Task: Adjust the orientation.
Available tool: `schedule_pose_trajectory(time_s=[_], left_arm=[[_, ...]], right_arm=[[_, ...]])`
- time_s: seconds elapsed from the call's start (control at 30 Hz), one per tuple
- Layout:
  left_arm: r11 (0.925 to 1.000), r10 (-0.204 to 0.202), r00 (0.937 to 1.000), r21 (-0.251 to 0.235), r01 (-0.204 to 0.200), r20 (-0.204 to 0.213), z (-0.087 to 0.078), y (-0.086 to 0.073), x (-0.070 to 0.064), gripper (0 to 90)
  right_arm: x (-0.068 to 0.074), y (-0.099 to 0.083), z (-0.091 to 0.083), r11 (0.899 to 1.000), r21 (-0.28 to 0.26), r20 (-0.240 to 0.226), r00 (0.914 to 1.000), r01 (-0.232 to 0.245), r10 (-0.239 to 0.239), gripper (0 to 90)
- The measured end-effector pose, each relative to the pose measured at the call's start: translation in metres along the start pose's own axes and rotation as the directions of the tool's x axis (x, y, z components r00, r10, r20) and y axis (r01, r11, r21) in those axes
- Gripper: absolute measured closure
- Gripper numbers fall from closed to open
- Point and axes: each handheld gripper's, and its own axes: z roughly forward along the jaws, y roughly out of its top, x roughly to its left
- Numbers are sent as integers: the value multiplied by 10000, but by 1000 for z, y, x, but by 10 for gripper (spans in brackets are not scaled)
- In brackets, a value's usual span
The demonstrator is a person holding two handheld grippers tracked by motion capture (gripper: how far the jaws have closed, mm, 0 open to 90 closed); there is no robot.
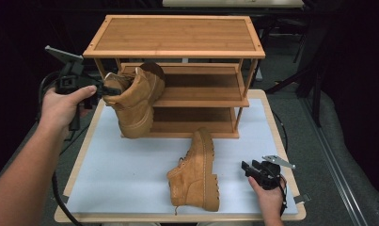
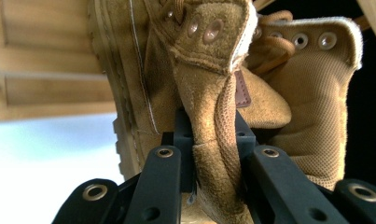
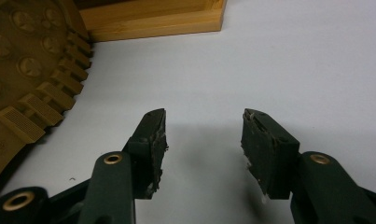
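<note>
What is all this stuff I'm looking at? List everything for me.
Boots: 2, tan; one held boot lifted by its collar at the rack's left front, one lying boot on its side on the table.
Shoe rack: 1, light wood, three shelves, at the table's far side.
Table: 1, white top with wooden edge.
Left tongs: black, clamped on the held boot's collar.
Right tongs: black, open, low over the table beside the lying boot's sole.
Hands: 2, each holding tongs.

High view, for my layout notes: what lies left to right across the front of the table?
Left tongs → held boot → boot lying on its side → right tongs.
</note>
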Motion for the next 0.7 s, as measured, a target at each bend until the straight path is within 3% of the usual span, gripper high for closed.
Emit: schedule_pose_trajectory(time_s=[0.13,0.37,0.4,0.6,0.67,0.7], left_arm=[[9996,161,9998,-220,-164,-105,19,4,-5,788],[9980,23,10000,-638,-21,24,44,0,-11,785],[9969,170,9997,-767,-182,-159,47,-1,-16,784],[9886,-236,9996,-1481,258,168,68,-4,-21,782],[9868,100,9995,-1614,-145,-285,72,-5,-29,780],[9875,159,9994,-1563,-206,-307,73,-6,-29,777]], right_arm=[[-1,1,-2,10000,45,41,10000,10,-11,494],[-4,1,-2,10000,-73,-33,10000,-62,62,495],[-4,1,-2,9999,-63,-58,10000,-80,80,495],[-3,1,0,10000,-55,-90,9999,-77,77,495],[-3,1,-1,10000,-69,-97,9999,-62,62,495],[-3,1,-1,9999,-72,-113,9999,-88,87,495]])
